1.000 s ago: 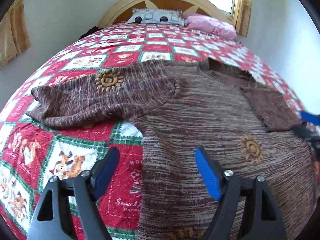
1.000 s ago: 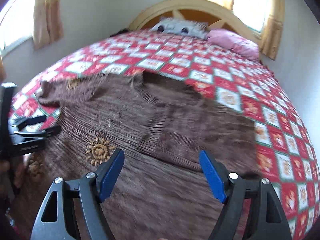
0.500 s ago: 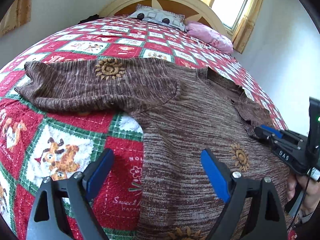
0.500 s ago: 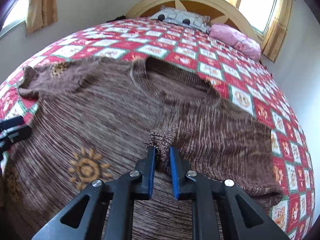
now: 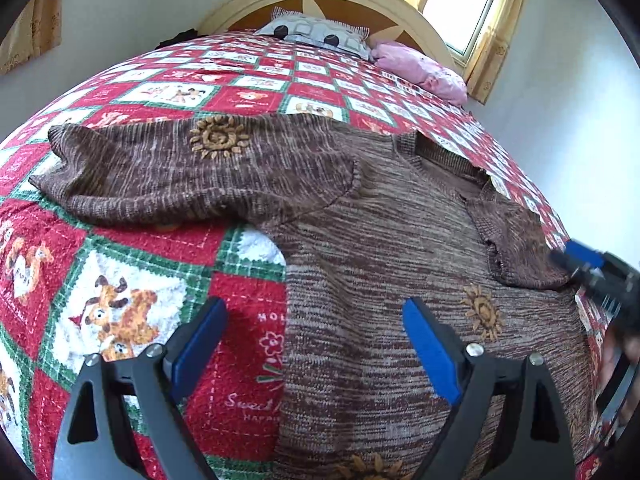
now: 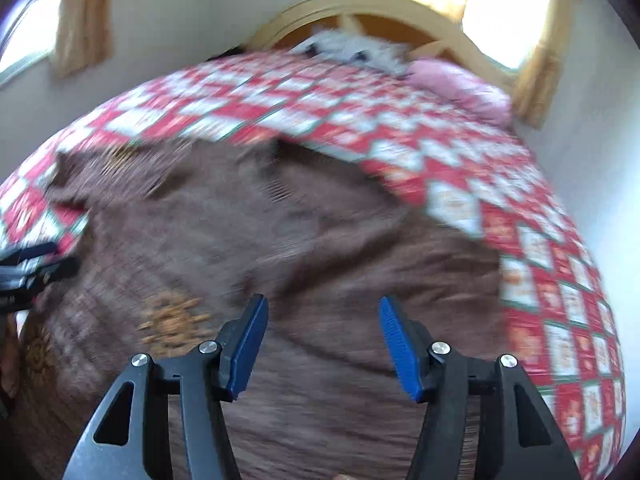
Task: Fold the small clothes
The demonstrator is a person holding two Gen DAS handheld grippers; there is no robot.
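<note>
Bedroom, red patchwork quilt (image 5: 248, 100) reading "Sweet", brown sweater (image 5: 400, 240) across its near edge, left gripper (image 5: 316, 344) spread wide, right gripper (image 6: 322, 344) opening, apparently empty through blur.

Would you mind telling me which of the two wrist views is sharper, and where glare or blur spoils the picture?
Left wrist view: sharp, the brown sweater knit and quilt pattern read clearly; only the window is blown out and the right tongs at the edge smear. Right wrist view: motion blur smears sweater and quilt, both windows glare, though its own tongs stay crisp.
</note>
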